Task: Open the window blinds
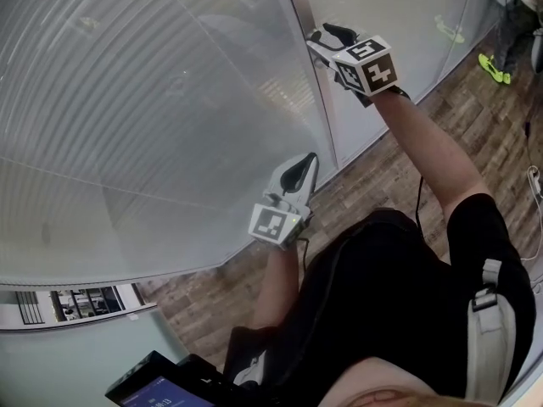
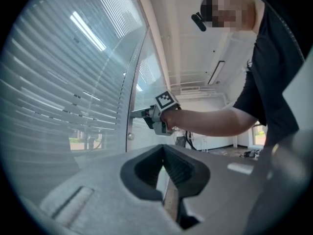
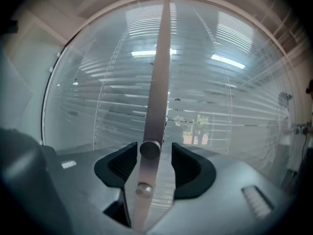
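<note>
White slatted blinds (image 1: pixel 127 100) hang behind glass panes split by a metal post (image 1: pixel 310 66). In the right gripper view the slats (image 3: pixel 220 97) lie level, with outdoor light showing between them. A round knob (image 3: pixel 150 149) sticks out of the post (image 3: pixel 159 82), with a smaller stud (image 3: pixel 143 190) below it. My right gripper (image 3: pixel 149 153) is open around the knob, and a gap shows on the knob's right side. It is also seen raised at the post (image 1: pixel 327 41) (image 2: pixel 134 114). My left gripper (image 1: pixel 301 172) (image 2: pixel 163 148) hangs lower, near the glass, shut and empty.
Wood-plank floor (image 1: pixel 382 168) runs along the base of the glass wall. Another person's feet in bright green shoes (image 1: pixel 492 66) stand at the far right. A dark device with a lit screen (image 1: pixel 157 390) sits at the bottom left.
</note>
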### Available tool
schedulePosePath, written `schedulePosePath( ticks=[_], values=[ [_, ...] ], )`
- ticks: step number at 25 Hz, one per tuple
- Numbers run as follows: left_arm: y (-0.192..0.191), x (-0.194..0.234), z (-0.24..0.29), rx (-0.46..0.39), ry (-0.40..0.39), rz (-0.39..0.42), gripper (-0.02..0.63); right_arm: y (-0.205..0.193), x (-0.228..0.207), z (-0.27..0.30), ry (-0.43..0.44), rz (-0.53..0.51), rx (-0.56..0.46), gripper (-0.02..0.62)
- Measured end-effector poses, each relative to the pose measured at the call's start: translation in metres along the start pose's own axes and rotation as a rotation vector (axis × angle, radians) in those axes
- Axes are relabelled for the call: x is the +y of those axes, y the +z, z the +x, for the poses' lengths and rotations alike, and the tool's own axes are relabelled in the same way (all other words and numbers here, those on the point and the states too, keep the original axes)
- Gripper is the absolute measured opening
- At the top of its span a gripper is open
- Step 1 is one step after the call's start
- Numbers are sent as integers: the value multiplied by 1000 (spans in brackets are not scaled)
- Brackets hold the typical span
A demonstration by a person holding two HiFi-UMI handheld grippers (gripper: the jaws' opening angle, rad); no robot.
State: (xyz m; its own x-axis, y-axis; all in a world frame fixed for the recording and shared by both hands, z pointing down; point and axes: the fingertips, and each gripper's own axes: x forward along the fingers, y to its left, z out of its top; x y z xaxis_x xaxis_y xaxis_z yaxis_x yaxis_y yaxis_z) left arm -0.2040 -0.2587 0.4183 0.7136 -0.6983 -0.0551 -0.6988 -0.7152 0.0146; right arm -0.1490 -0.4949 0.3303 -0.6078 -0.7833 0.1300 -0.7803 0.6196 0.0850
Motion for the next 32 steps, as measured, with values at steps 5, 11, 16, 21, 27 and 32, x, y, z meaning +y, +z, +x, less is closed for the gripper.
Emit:
schedulePosePath(
  ticks=[5,11,16,21,27,32],
  values=[
    [-6,-1,-5,16,4,-12,3,10,13,-12,-51,-593,44,230],
    [-3,4,-9,7,15,-1,3,-6,24,0,-86,-1268,134,196],
    [0,9,-12,2,33,-7,3,-10,25,8,-95,-1357,158,132],
    [9,13,-13,-5,34,-3,3,-1,25,9,-115,-1380,161,127],
    [3,9,-11,-1,26,-5,3,-4,25,7,-110,-1313,152,126],
    [-2,6,-7,5,20,-7,3,-3,22,4,-74,-1005,142,126]
  ],
)
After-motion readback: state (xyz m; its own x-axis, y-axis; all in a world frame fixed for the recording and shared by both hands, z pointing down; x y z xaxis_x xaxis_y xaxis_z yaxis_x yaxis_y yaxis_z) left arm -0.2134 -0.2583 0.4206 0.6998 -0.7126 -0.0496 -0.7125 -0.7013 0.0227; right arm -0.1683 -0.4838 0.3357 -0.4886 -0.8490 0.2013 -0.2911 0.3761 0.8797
